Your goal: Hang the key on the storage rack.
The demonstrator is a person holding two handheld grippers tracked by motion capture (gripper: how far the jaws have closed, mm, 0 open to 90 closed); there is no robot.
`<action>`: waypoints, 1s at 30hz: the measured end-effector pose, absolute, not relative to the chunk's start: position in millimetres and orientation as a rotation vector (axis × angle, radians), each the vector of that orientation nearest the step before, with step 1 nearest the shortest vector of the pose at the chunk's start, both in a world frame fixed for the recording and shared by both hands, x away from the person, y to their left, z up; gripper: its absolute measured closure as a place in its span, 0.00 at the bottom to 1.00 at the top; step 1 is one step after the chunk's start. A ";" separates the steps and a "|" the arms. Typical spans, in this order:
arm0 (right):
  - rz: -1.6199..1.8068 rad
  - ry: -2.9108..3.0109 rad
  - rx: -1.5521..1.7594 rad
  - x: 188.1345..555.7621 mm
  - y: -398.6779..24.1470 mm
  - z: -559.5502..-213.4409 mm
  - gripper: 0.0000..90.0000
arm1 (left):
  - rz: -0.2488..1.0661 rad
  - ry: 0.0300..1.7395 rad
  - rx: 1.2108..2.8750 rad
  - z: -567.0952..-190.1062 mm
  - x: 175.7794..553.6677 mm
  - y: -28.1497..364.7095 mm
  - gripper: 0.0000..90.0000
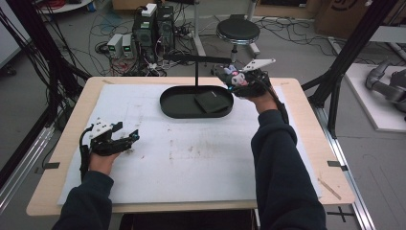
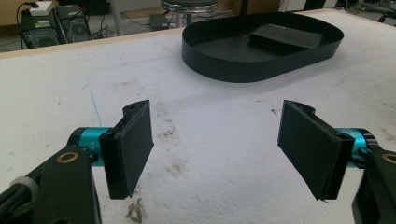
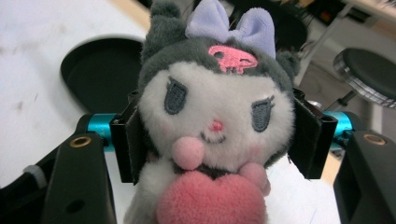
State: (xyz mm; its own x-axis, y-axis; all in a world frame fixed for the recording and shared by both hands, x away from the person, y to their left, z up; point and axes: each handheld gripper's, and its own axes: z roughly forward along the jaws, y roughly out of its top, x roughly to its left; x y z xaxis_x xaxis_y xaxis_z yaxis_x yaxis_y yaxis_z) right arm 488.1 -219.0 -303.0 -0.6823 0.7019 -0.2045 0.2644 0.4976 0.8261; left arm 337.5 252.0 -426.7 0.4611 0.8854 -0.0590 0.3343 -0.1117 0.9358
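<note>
right gripper (image 1: 229,75): we've got it clamped on the plush toy (image 3: 210,126) by the head, one pad on each cheek, held up over the far right of the table, just right of the black tray (image 1: 167,103).
left gripper (image 1: 130,139): jaws spread wide with nothing between them, parked low at the near left of the white mat (image 1: 191,158), well away from the action.
plush toy spot: in the air in the right gripper, near the tray's right end, beside the stand (image 1: 197,67) that rises behind the tray.
risk 1: the head is soft and squishy, so we reckon it could squirm out of the pads if we swing fast; most of the body hangs below the grip.
risk 2: the stand's crossbar sits close to the gripper, so a careless move left could knock it or snag the toy's bow.
risk 3: a dark flat thing (image 1: 213,101), maybe a wallet, already lies in the right half of the tray, so a drop there could land the toy on top of it or half over the rim.
count: one plush toy, one tray, one flat dark thing, one stand, two grippers, one mat.
</note>
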 end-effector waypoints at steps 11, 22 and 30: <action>1.151 2.160 0.812 509.9 -214.3 -285.4 0.37 | 0.664 1.063 1.676 -426.9 337.8 253.1 0.29; 1.080 2.064 0.967 529.6 -209.8 -289.4 0.37 | 0.673 1.069 1.672 -426.5 337.3 257.3 0.29; 0.973 2.111 1.088 530.1 -227.6 -309.7 0.37 | 0.673 1.074 1.669 -426.6 336.8 258.8 0.29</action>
